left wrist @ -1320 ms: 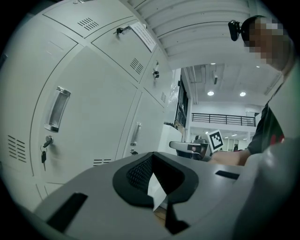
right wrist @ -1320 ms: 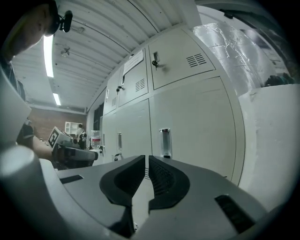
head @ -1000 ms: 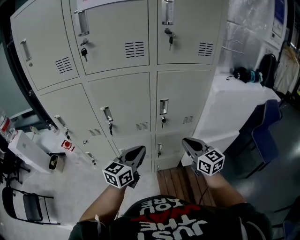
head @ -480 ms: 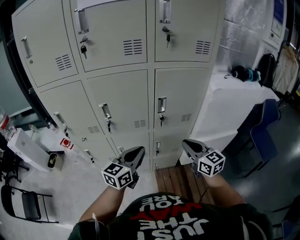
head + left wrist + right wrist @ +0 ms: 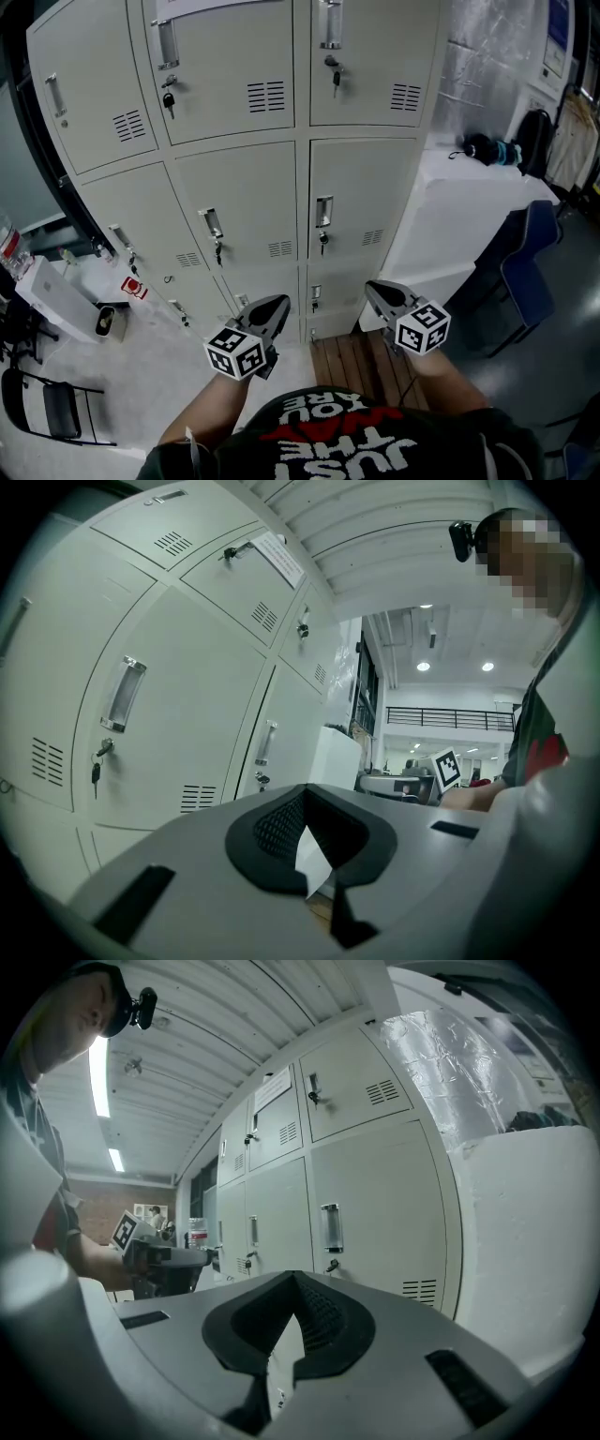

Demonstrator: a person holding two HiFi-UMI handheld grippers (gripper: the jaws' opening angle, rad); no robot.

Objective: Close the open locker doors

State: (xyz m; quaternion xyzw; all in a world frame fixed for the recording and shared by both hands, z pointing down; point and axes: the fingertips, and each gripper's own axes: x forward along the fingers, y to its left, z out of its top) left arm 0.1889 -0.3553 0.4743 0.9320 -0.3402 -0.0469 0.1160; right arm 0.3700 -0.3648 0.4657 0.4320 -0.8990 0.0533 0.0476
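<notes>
**Facing a bank of lockers with every visible door shut**

Standing across the upper half of the head view, the grey lockers (image 5: 253, 187) show three columns of doors. Each door in view lies flush with its frame, so nothing of what they hold can be seen. Keys (image 5: 169, 103) hang from several of the locks, below the upright handles (image 5: 324, 213).

The left gripper (image 5: 278, 302) and the right gripper (image 5: 372, 284) are held side by side, low in front of the lockers and apart from each other. Both point roughly level at the bottom rows. In each gripper view the two jaws meet at their tips with nothing between them. The doors stand ahead of the jaws, clear of them, and neither gripper touches a door or handle.

A white counter (image 5: 469, 202) stands just beside the lockers on the right, with a blue chair (image 5: 530, 253) near it.
</notes>
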